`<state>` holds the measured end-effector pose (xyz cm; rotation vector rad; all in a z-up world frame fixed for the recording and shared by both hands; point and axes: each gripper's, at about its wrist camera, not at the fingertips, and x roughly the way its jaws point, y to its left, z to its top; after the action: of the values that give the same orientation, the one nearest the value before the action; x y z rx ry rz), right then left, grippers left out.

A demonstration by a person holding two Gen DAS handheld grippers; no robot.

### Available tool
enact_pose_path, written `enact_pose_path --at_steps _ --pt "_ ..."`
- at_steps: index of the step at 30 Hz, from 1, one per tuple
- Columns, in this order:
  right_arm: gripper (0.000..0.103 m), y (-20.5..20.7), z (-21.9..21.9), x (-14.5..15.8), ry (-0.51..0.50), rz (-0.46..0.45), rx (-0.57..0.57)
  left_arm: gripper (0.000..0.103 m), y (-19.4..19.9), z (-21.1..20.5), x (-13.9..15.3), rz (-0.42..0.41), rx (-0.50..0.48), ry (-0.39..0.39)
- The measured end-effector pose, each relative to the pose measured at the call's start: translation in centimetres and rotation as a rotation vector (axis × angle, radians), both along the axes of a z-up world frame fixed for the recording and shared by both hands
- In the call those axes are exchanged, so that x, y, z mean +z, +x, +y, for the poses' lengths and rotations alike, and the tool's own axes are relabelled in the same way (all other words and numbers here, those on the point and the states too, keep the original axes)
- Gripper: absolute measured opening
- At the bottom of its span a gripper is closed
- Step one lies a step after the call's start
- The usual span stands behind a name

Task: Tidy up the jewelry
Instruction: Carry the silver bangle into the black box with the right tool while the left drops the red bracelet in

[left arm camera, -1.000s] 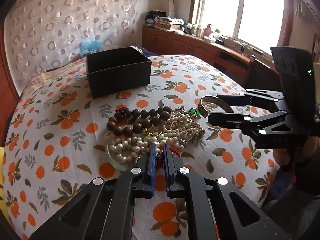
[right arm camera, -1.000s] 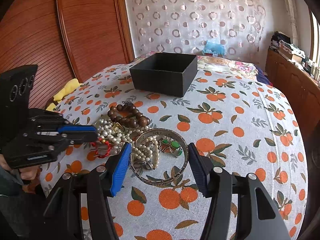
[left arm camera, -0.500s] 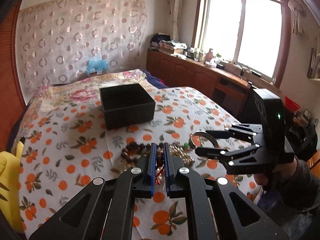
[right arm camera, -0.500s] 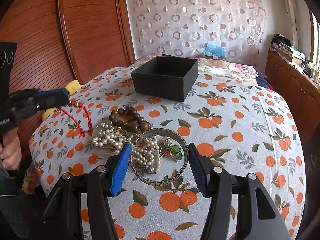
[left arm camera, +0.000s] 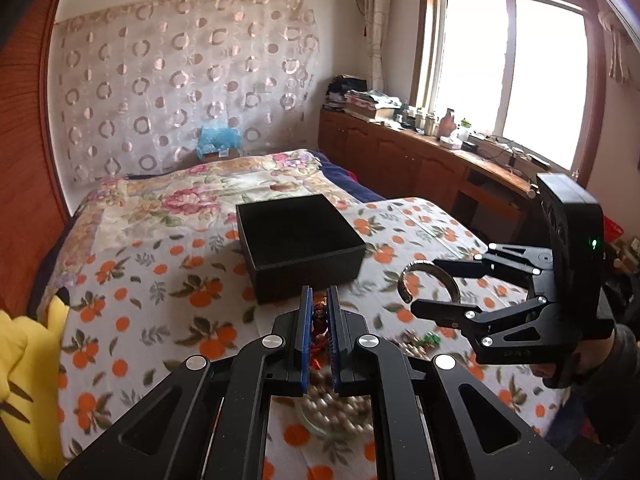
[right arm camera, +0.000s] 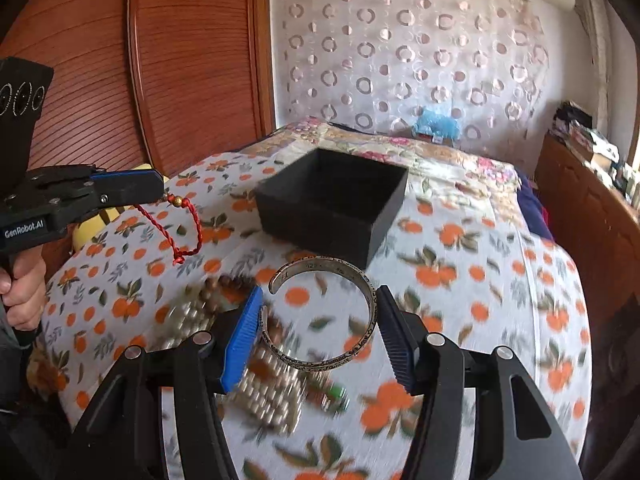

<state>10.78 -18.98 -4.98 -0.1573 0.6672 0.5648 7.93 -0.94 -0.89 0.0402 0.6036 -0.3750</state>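
My left gripper [left arm camera: 319,300] is shut on a red cord bracelet [left arm camera: 320,322] with gold beads. In the right wrist view the left gripper [right arm camera: 160,190] hovers to the left of the box, and the red cord bracelet [right arm camera: 178,226] dangles from it in the air. My right gripper [right arm camera: 320,296] is shut on a silver cuff bangle [right arm camera: 372,308], one pad on each side, lifted above the pile. The left wrist view shows the same silver bangle [left arm camera: 424,266] in the right gripper [left arm camera: 424,286]. An open, empty black box [left arm camera: 308,280] [right arm camera: 316,228] stands just beyond both grippers. Pearls [right arm camera: 264,392] and brown beads [right arm camera: 228,284] lie blurred underneath.
The orange-print cloth [right arm camera: 460,280] covers the table. A yellow plush toy [left arm camera: 24,360] sits at its left edge, with a floral quilt [left arm camera: 192,188] behind the box. A wooden cabinet [left arm camera: 400,160] runs under the window and a wooden wardrobe [right arm camera: 180,60] stands on the left. A hand [right arm camera: 20,292] grips the left tool.
My left gripper rose and drew the red cord out of the pile towards the box. My right gripper, which straddled the bangle on the table, has lifted it.
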Motion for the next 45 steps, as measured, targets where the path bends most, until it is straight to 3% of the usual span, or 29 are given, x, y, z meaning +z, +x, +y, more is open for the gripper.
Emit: enact_pose_path --at_steps 13,26,30,43,45 --pt "0.06 7.2 1.8 1.2 0.005 -0.017 0.029 0.006 4.7 0.6 1.1 -0.013 0.034 -0.002" --pt "0.061 13.4 3.6 0.2 0.011 0.047 0.07 0.006 10.3 0.6 2.5 0.008 0.039 -0.018" --pt "0.068 13.9 3.5 0.2 0.025 0.049 0.075 0.006 12.0 0.0 1.7 0.036 0.024 -0.007" --pt "0.068 14.4 -0.1 0.7 0.035 0.038 -0.027 0.007 15.6 -1.4 -1.2 0.094 0.008 0.023" --pt "0.068 14.0 0.0 1.0 0.024 0.03 -0.022 0.016 15.5 -1.5 -1.2 0.097 0.006 0.02"
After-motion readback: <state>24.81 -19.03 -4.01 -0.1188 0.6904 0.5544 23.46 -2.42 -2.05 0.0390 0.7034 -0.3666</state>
